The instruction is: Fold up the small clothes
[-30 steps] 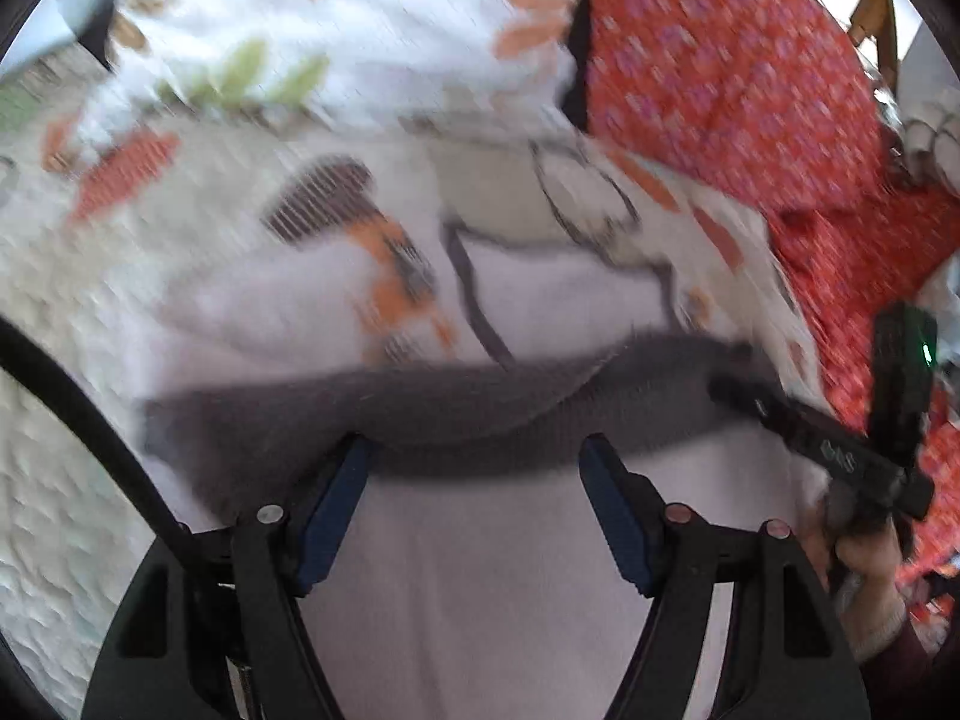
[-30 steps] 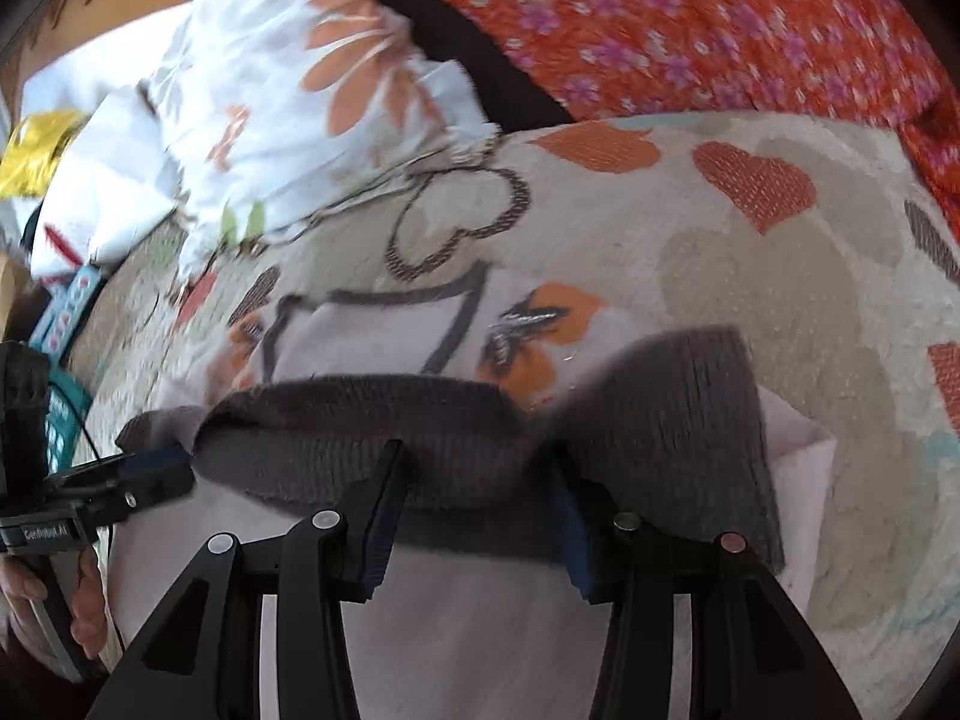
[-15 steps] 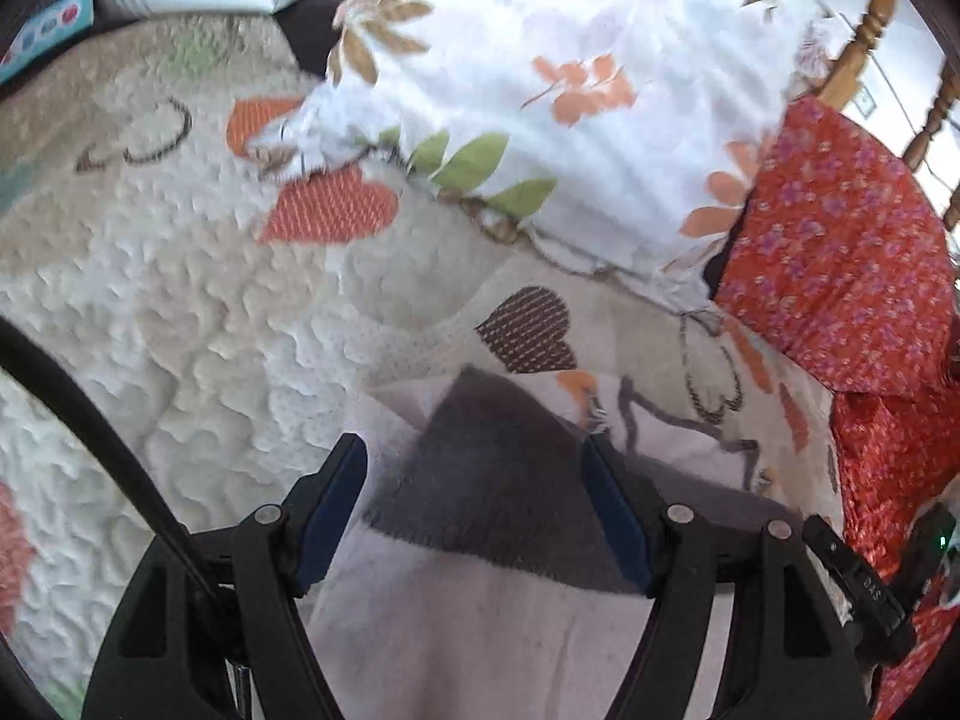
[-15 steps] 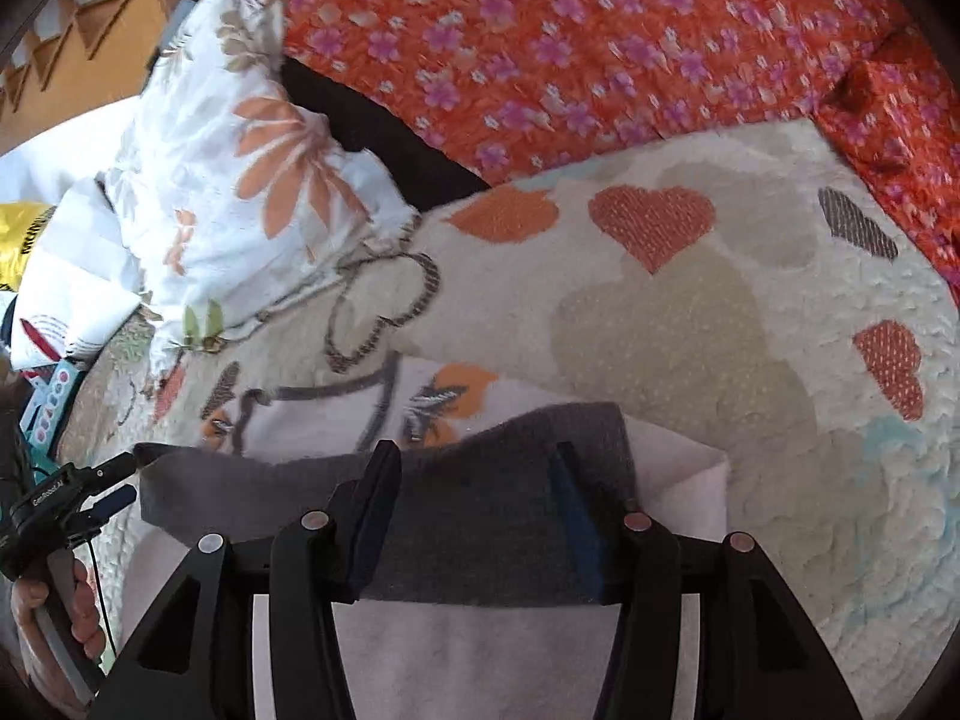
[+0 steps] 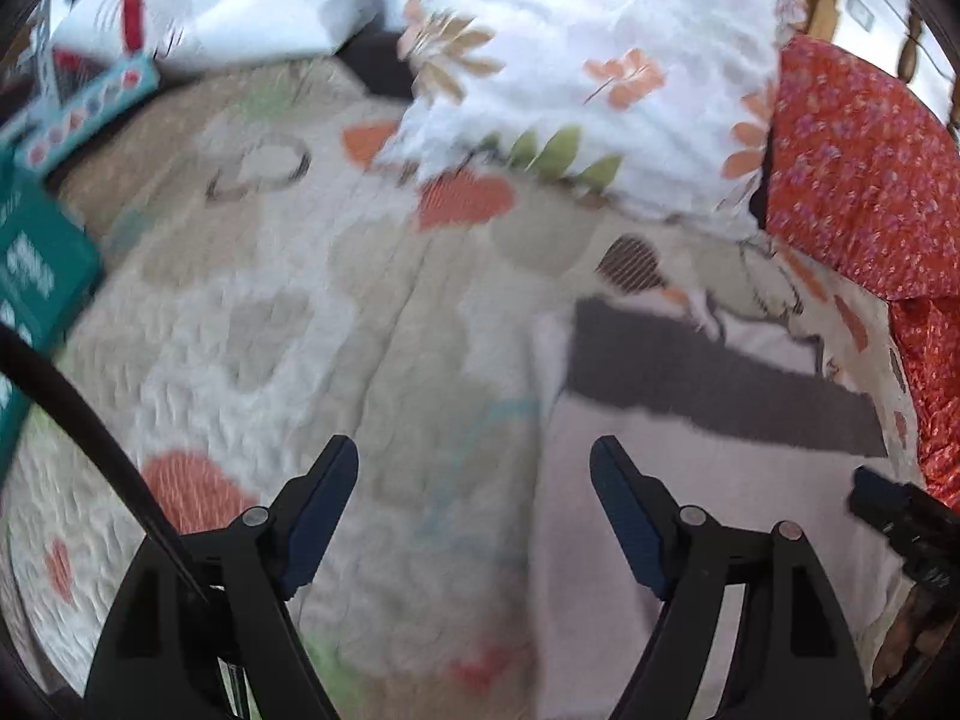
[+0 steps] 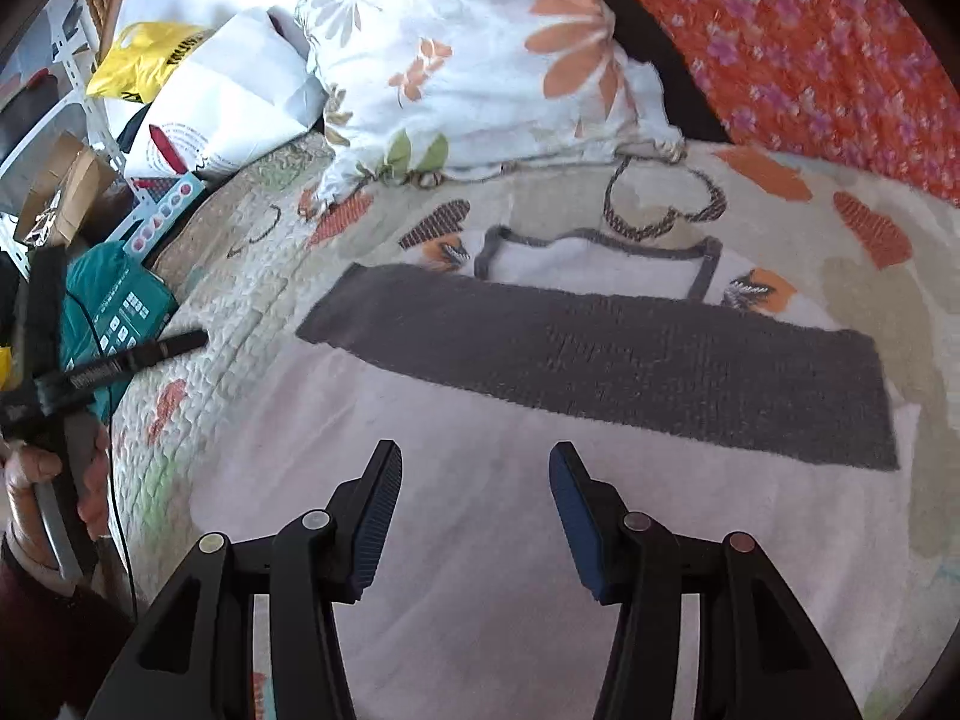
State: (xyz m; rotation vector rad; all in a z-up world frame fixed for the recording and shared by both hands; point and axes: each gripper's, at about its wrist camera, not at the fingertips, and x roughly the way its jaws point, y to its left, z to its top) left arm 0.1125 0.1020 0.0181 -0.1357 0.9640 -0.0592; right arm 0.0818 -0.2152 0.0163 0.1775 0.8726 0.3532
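Note:
A small white garment [image 6: 528,540] with a wide dark grey band [image 6: 600,360] lies flat, folded, on the heart-patterned quilt [image 6: 870,324]; its grey-trimmed neck part [image 6: 594,264] shows beyond the band. My right gripper [image 6: 474,504] is open and empty above the white part. My left gripper [image 5: 474,498] is open and empty, over the quilt [image 5: 300,360] at the garment's [image 5: 690,510] left edge. The left gripper also shows in the right wrist view [image 6: 120,360], left of the garment.
A floral pillow [image 6: 480,60] and an orange flowered cushion [image 6: 810,48] lie behind the garment. A teal box [image 6: 120,306], a white bag [image 6: 228,96] and a yellow bag [image 6: 144,54] sit at the left of the bed.
Both grippers have let go of the grey band and pulled back. The band now lies flat on the garment. The left gripper has swung left, off the garment.

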